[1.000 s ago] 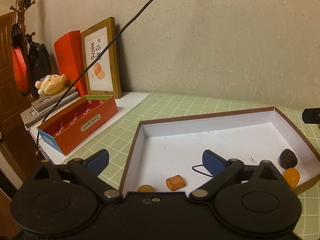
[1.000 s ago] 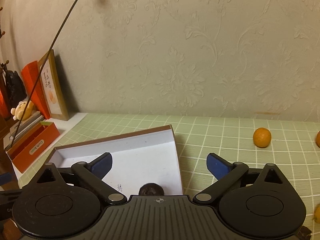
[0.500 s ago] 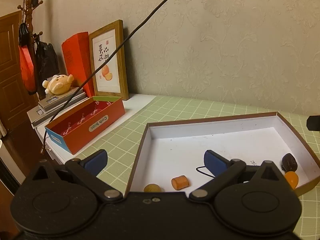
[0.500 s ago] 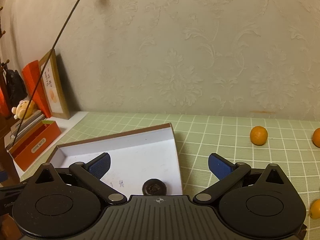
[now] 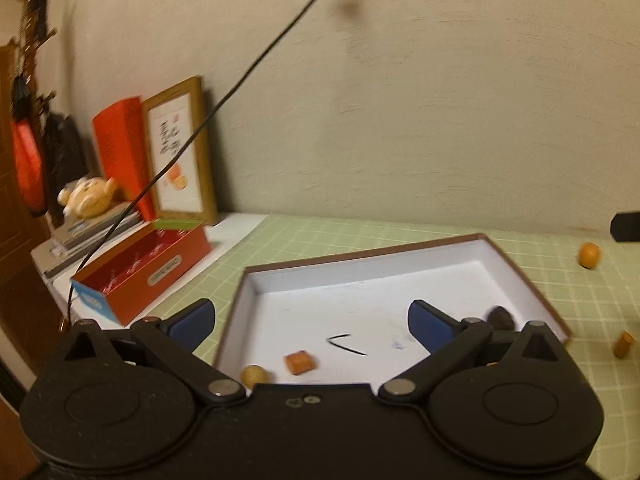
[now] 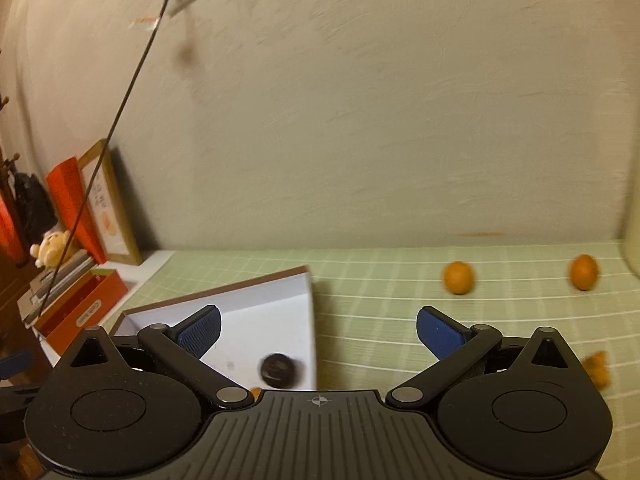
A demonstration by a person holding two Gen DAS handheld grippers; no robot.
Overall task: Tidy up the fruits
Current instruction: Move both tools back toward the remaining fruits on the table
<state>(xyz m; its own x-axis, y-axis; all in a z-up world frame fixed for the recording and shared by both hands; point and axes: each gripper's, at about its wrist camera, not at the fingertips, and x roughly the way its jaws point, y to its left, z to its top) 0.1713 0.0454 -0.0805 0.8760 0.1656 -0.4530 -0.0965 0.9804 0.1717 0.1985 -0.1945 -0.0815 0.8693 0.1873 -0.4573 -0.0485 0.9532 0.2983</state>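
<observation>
A white shallow box with a brown rim [image 5: 360, 256] lies on the green checked cloth; it also shows in the right wrist view [image 6: 288, 280]. In it lie a small orange piece [image 5: 300, 361], a yellowish round fruit [image 5: 254, 375] and a dark fruit [image 5: 500, 317], which the right wrist view also shows [image 6: 278, 370]. My left gripper [image 5: 312, 322] is open and empty above the box's near edge. My right gripper [image 6: 318, 330] is open and empty over the box's right rim. Two oranges [image 6: 458, 277] [image 6: 584, 272] sit on the cloth to the right, and an orange piece [image 6: 598, 368] lies nearer.
A red open box [image 5: 144, 268], a framed picture [image 5: 180, 152], a red folder [image 5: 120, 148] and a plush toy [image 5: 86, 196] on books stand at the left by the wall. A black cable [image 5: 224, 100] hangs across. An orange [image 5: 589, 255] and an orange piece [image 5: 623, 345] lie right of the box.
Both grippers have pulled back and risen, so the box looks smaller and more of the cloth and fruit to the right shows. Both stay open. The current frames are motion-blurred.
</observation>
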